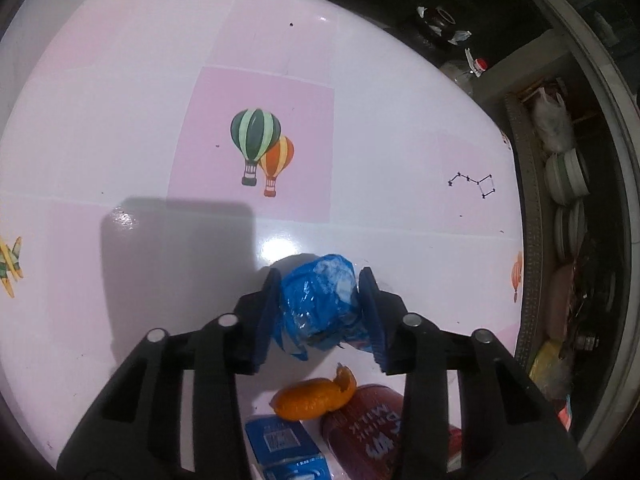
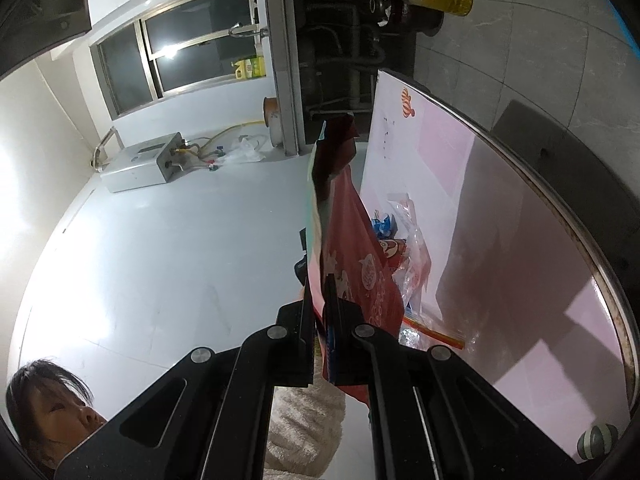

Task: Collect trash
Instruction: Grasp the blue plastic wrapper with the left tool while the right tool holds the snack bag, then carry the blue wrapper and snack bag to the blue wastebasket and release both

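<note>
Here, left to right:

Worktop (image 1: 120, 120): round, pink and white covering printed with hot-air balloons; a metal rim shows in the right wrist view.
Left gripper (image 1: 322, 304): pointing steeply down at the worktop, its fingers flank a crumpled blue wrapper (image 1: 320, 300); both pads appear to touch the wrapper's sides, which still rests on the surface.
Loose trash just nearer the camera than the wrapper: an orange peel (image 1: 312, 400), a blue-and-white carton (image 1: 284, 448), and a dark red milk bottle (image 1: 360, 432) lying on its side, the peel touching the bottle.
Red bag (image 2: 344, 248): a printed red foil pouch, hanging open beside the worktop's edge; inside or just behind it show clear plastic film (image 2: 412, 264) and a scrap of blue wrapping; which compartment they sit in cannot be told.
Right gripper (image 2: 320, 312): held level, clenched on the red bag's edge.
</note>
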`<state>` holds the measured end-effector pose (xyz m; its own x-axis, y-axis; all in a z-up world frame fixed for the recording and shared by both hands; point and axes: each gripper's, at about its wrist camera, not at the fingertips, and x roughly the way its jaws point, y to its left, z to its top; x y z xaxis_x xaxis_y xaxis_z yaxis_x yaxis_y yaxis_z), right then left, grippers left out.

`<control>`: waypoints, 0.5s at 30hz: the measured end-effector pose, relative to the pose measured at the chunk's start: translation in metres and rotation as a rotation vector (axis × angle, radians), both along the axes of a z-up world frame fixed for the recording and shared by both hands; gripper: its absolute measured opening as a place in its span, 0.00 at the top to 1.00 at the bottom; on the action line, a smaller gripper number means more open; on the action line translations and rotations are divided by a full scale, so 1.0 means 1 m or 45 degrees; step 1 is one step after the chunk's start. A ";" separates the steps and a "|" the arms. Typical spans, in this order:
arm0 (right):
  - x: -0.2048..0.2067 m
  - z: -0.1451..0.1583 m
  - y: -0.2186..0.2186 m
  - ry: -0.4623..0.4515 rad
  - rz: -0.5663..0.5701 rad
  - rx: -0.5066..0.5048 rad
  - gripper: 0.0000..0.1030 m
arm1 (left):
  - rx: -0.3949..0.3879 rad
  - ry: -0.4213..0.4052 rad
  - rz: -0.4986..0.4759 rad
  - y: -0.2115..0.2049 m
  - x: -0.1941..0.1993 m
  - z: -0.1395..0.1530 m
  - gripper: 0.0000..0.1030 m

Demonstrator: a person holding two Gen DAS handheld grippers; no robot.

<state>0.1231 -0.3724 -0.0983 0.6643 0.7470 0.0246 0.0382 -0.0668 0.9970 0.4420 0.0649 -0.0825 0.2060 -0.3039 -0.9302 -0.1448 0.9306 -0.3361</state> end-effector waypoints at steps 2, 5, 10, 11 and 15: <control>-0.001 0.000 -0.002 -0.003 -0.005 0.000 0.95 | -0.016 -0.013 0.011 0.003 0.000 -0.001 0.69; -0.002 -0.001 -0.003 -0.007 -0.009 0.000 0.95 | -0.059 -0.037 0.025 0.005 0.001 -0.001 0.72; -0.003 0.002 -0.002 -0.016 -0.012 -0.001 0.95 | -0.111 -0.084 0.058 0.012 -0.004 0.004 0.77; -0.004 0.002 -0.003 -0.018 -0.013 -0.001 0.95 | -0.120 -0.099 0.067 0.014 -0.005 0.006 0.77; -0.006 0.004 -0.006 -0.033 -0.021 0.000 0.95 | -0.128 -0.178 0.099 0.023 -0.013 0.024 0.78</control>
